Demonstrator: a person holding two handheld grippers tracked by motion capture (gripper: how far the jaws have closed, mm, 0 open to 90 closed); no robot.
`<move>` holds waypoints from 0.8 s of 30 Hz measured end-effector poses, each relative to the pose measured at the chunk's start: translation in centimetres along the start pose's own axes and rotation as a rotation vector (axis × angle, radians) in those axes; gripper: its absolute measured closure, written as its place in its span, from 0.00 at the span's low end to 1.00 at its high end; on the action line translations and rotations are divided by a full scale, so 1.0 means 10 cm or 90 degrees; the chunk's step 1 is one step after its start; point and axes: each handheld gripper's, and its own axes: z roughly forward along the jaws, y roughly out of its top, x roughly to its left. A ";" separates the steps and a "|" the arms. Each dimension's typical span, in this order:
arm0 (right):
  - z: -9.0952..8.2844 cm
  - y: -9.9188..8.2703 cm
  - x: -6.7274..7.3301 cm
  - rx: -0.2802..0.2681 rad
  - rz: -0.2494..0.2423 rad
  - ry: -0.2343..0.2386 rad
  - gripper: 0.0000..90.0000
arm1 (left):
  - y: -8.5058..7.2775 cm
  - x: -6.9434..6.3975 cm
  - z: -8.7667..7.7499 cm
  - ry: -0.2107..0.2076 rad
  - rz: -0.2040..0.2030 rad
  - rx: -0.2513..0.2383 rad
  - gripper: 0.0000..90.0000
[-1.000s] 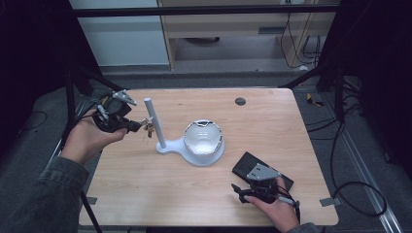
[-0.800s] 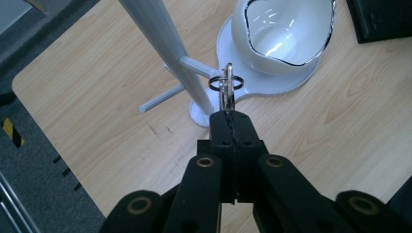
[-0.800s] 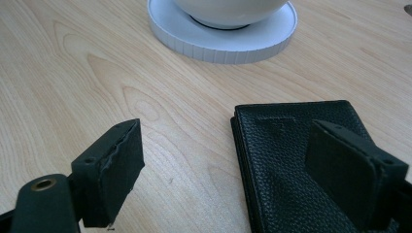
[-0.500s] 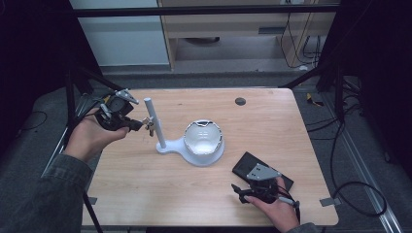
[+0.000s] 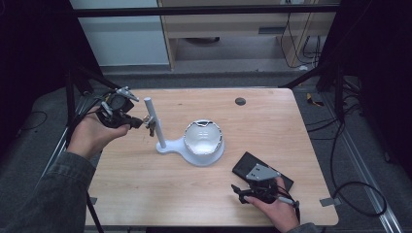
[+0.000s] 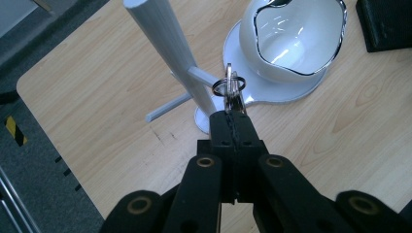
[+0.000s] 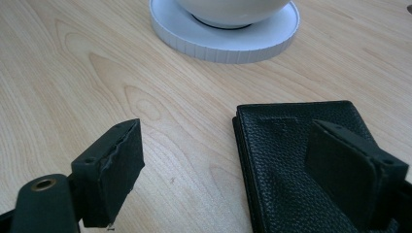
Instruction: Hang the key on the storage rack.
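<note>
My left gripper (image 6: 235, 116) is shut on a set of metal key rings (image 6: 229, 85). It holds them at the tip of a short side peg (image 6: 201, 76) on the white stand's post (image 6: 165, 34); I cannot tell whether a ring is over the peg. From above, the left gripper (image 5: 145, 121) sits just left of the post (image 5: 154, 121). A white bowl (image 5: 203, 137) rests on the stand's round base. Near the table's front right, my right gripper (image 7: 233, 160) stands open, one finger over a black wallet (image 7: 286, 160) and the other over bare wood.
The stand's base (image 7: 223, 41) lies just beyond the wallet (image 5: 245, 166). A small dark round disc (image 5: 240, 101) sits near the table's far edge. The wooden table (image 5: 291, 131) has dark floor, frame legs and cables around it.
</note>
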 end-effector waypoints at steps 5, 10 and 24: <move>0.00 0.00 -0.01 0.002 0.001 0.000 0.16 | -0.01 0.02 -0.01 -0.003 -0.002 -0.001 1.00; 0.00 0.00 -0.01 0.002 0.001 -0.001 0.16 | -0.02 0.01 -0.03 0.001 0.000 -0.006 1.00; 0.00 0.00 -0.01 0.002 0.001 0.002 0.16 | 0.06 0.02 0.06 0.024 -0.005 -0.011 1.00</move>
